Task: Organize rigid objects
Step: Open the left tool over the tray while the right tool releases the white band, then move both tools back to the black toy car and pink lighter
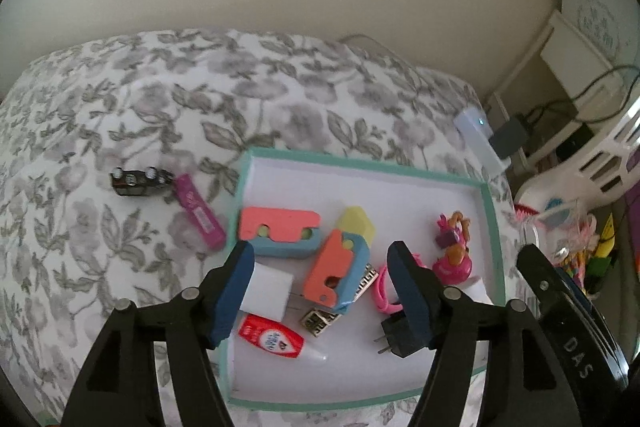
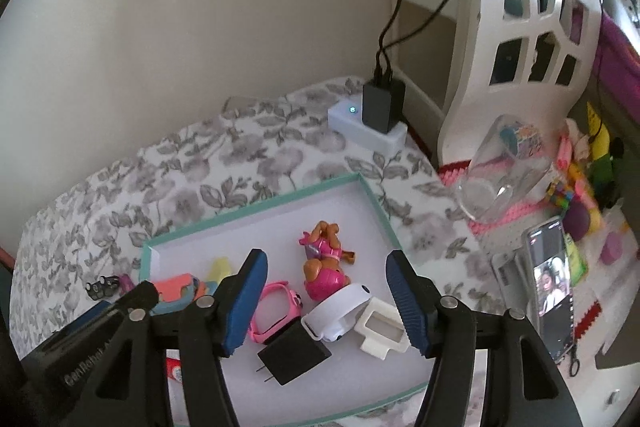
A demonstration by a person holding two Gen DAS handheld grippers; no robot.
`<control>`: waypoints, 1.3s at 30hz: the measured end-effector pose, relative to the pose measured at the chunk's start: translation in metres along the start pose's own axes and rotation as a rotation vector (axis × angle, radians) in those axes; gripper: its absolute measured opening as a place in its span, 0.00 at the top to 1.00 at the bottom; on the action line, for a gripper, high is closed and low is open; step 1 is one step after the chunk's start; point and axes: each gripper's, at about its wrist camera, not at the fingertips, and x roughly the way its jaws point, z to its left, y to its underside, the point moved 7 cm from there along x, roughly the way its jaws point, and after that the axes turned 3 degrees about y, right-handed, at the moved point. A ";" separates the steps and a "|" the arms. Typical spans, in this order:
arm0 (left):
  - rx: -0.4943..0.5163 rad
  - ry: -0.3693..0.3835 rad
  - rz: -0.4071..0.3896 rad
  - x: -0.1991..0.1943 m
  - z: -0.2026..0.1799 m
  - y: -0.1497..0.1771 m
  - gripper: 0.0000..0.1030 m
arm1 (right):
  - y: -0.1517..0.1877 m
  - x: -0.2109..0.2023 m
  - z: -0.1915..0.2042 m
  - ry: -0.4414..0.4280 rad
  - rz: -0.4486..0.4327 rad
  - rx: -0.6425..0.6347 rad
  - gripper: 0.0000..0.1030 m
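1. Tray sits under both grippers and holds most items. The magenta bar and dark toy car are outside it on the floral cover, ahead-left of the left gripper.
2. Left gripper: jaws apart, holding nothing. Right gripper: same.
3. Risk: tray centre is crowded. The orange-blue block leans on its neighbours, so a drop there could topple it.
4. Risk: soft cover, so the car may roll or sink under the pads.
5. Risk: the grippers are close together and could clash over the tray.
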 end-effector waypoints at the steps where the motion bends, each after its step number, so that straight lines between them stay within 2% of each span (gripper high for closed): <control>1: -0.006 -0.004 -0.005 -0.002 0.003 0.000 0.32 | -0.001 -0.002 0.000 0.000 -0.006 -0.002 0.36; 4: -0.025 -0.029 -0.013 -0.006 0.014 -0.002 0.28 | 0.000 -0.006 0.004 0.005 -0.014 -0.017 0.35; 6: -0.044 -0.048 -0.017 -0.007 0.022 -0.003 0.08 | 0.001 -0.006 0.007 0.004 -0.015 -0.030 0.27; 10: -0.082 -0.088 -0.029 -0.010 0.039 -0.006 0.07 | 0.004 -0.004 0.013 0.005 -0.009 -0.057 0.18; 14: -0.119 -0.114 -0.029 -0.012 0.056 -0.008 0.03 | 0.006 -0.003 0.020 0.004 -0.017 -0.083 0.01; 15: -0.127 -0.117 -0.029 -0.013 0.059 -0.008 0.00 | 0.006 -0.003 0.023 0.001 -0.019 -0.091 0.00; 20: -0.178 -0.124 -0.038 -0.019 0.081 -0.012 0.00 | 0.009 -0.002 0.035 -0.007 -0.020 -0.120 0.00; 34: -0.316 -0.215 -0.094 -0.041 0.169 -0.025 0.00 | 0.021 -0.003 0.091 -0.094 -0.014 -0.215 0.00; 39: -0.346 -0.222 -0.070 -0.027 0.189 -0.027 0.00 | 0.029 0.005 0.115 -0.116 0.005 -0.266 0.00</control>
